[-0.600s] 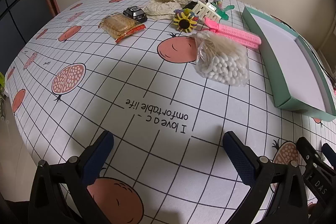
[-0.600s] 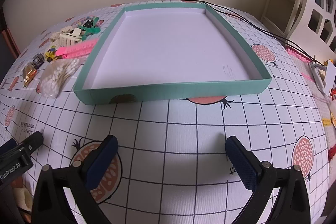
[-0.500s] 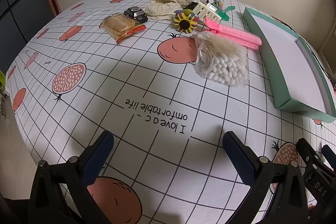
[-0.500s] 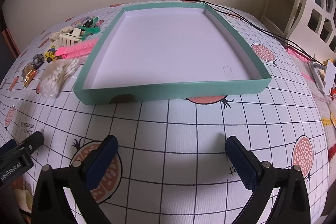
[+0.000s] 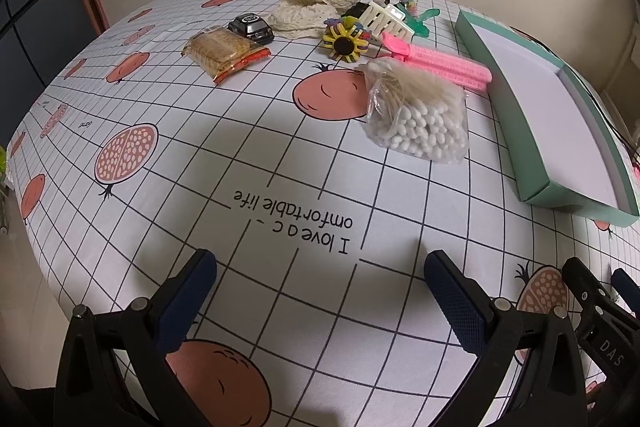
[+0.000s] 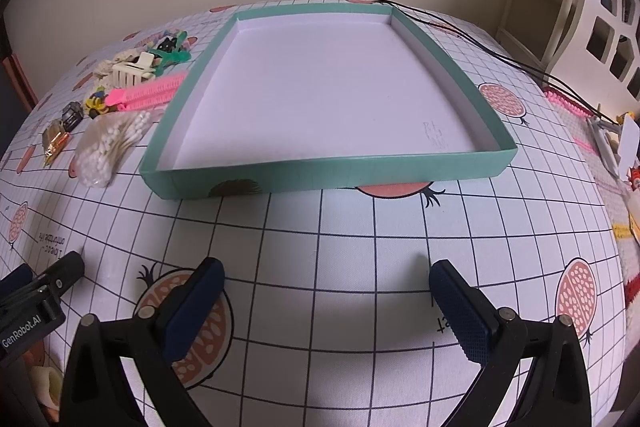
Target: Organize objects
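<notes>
You are barely shifting since a moment ago: both the left gripper (image 5: 320, 267) and right gripper (image 6: 326, 279) are hovering wide and empty, the scattered items like the cotton swabs (image 5: 420, 123) lying beside the empty green tray (image 6: 328, 173).

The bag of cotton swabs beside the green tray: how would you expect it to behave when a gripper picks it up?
The bag of cotton swabs is probably light, and its thin clear plastic looks floppy and possibly slippery; its loose contents may shift.

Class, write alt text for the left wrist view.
The open left gripper hovers over a fruit-print tablecloth, holding nothing. Ahead lie a bag of cotton swabs, a pink comb, hair clips and a green tray.
</notes>
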`<state>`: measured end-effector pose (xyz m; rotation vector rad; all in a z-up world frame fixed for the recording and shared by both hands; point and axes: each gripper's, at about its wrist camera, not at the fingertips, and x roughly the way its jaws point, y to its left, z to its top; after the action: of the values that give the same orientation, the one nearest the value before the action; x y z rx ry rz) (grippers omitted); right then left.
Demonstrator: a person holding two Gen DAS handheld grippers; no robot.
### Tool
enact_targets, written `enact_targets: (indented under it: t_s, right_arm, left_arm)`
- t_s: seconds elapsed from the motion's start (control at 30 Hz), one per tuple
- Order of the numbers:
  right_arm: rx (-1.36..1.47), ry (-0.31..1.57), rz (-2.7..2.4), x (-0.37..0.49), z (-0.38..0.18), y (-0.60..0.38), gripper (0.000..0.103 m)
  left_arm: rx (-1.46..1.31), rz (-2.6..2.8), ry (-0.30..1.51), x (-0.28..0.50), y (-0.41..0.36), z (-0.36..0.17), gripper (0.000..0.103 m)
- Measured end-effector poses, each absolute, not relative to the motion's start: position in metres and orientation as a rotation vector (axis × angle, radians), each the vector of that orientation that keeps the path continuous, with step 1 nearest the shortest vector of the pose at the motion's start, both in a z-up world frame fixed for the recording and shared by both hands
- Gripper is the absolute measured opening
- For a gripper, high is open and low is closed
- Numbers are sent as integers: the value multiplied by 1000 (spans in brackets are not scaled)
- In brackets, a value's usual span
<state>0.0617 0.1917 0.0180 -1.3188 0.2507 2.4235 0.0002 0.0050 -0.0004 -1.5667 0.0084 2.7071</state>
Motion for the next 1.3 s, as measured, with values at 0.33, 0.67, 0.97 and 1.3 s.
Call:
enact_targets:
  t_s: [0.33,0.67,0.97,1.3]
  right_arm:
    - [-1312,253,2421,62,18,190,103]
    - [-1332,255,2413,59,18,190,103]
    - [-1188,190,2518,50,79,177,103]
    - [-1188,181,2668,-12,150,158,103]
  left_arm:
    - [-1572,2701,10,2,3,-1,103]
    - [-1594,2680,19,-2,6,0,103]
    - [-1646,2578,-219,-27,-14,29,103]
    - [-1582,2686,-249,-89,-46,104,103]
